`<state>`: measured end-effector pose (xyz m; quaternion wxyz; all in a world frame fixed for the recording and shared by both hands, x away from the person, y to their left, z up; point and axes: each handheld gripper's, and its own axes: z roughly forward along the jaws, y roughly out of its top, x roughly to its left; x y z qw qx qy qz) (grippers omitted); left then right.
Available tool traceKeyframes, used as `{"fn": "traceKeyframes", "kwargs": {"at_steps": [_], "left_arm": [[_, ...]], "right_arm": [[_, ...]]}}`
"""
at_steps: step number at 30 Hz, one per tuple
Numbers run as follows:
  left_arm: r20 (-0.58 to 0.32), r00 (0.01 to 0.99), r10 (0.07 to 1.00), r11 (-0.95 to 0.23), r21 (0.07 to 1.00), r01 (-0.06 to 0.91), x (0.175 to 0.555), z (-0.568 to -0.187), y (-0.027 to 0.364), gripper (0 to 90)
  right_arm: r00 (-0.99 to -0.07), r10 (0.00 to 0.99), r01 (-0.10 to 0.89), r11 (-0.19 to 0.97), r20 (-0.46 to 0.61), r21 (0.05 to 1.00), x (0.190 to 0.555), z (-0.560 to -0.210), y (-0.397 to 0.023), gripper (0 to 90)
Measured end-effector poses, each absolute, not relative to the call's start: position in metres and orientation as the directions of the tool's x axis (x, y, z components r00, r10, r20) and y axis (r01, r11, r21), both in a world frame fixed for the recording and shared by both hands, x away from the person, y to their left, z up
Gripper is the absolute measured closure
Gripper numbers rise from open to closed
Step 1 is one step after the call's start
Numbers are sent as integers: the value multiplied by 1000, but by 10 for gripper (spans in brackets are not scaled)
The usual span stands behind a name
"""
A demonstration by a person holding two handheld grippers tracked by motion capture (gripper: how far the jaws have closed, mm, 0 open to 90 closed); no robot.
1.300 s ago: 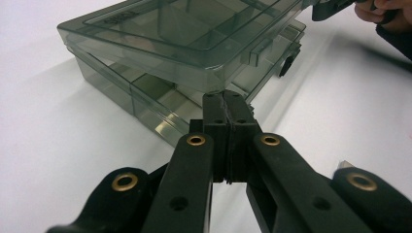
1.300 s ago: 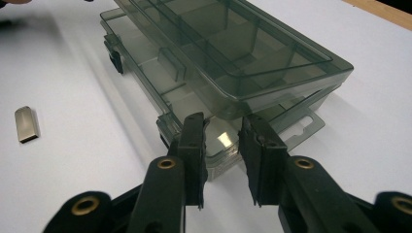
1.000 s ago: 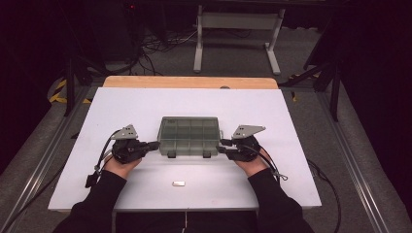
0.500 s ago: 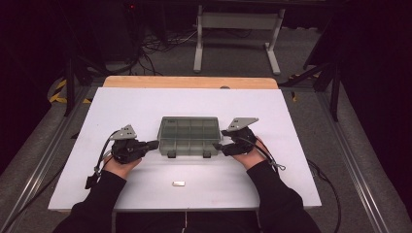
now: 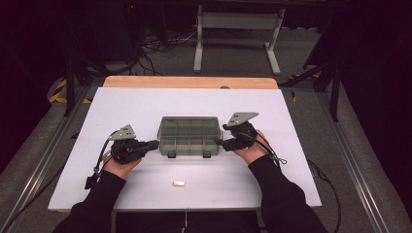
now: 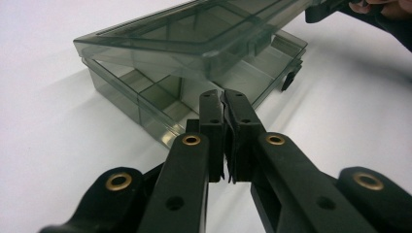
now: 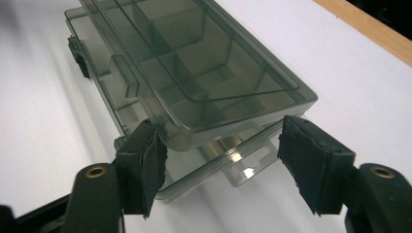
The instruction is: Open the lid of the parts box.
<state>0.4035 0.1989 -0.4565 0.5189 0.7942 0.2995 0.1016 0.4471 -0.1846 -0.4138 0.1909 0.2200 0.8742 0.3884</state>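
A smoky translucent compartment box (image 5: 189,136) lies in the middle of the white table (image 5: 121,107). Its lid (image 6: 194,29) stands a crack open above the base (image 6: 145,92). My left gripper (image 5: 154,143) is shut with nothing in it, and its tips (image 6: 223,94) point at the box's left end wall. My right gripper (image 5: 219,142) is at the box's right end. Its jaws have just been opening and now stand apart (image 7: 218,125), with the raised lid's (image 7: 204,63) end between them. One fingertip (image 7: 145,145) touches the lid's corner, and the other is clear of it.
A small white piece (image 5: 179,183) lies on the table near the front edge, between my forearms. Two dark latches (image 5: 170,154) hang off the box's front side. A wooden strip (image 5: 189,81) runs along the table's back edge, with a metal stand (image 5: 238,29) behind it.
My right hand has risen and shifted a little toward the back at the box's right end. The left hand has stayed where it was.
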Motion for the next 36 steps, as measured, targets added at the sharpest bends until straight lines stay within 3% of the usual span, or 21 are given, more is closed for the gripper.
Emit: {"fn": "traceKeyframes", "kwargs": {"at_steps": [36], "left_arm": [[-86,796,599,-270,914,302,382,-455,230,413]], "right_arm": [[-826,534,222,600,-179,768,492,-363,-179,556]]}}
